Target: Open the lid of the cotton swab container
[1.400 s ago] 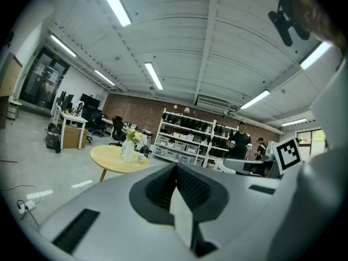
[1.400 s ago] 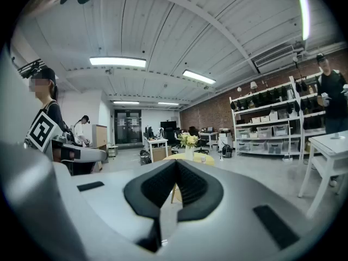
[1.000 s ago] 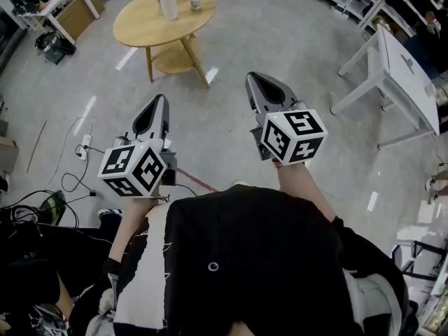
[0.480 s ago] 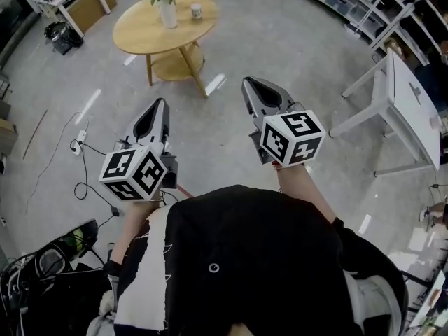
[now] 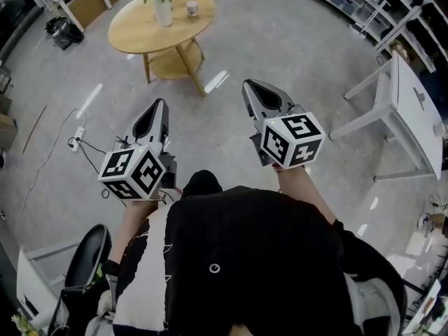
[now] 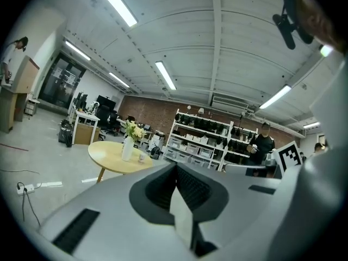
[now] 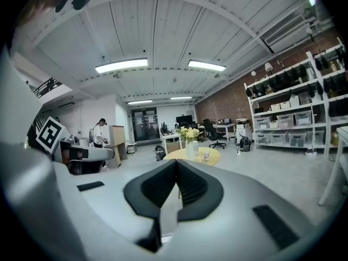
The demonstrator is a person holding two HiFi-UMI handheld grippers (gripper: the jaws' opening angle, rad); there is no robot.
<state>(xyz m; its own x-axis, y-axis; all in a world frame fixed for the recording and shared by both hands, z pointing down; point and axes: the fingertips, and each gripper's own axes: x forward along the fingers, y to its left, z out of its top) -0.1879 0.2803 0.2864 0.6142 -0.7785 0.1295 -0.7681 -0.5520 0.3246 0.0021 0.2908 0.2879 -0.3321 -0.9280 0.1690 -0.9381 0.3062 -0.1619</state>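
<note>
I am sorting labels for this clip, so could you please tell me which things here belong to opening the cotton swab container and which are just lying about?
Job: small pale round container, probably the swab one, on the round light-wood table; left gripper and right gripper, fingers shut, empty.
Lying about: white vase of yellow flowers; white rectangular table; white power strip.

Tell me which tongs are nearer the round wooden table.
Left. The left tongs sit straight below the table in the head view; the right tongs are off to its lower right, farther.
</note>
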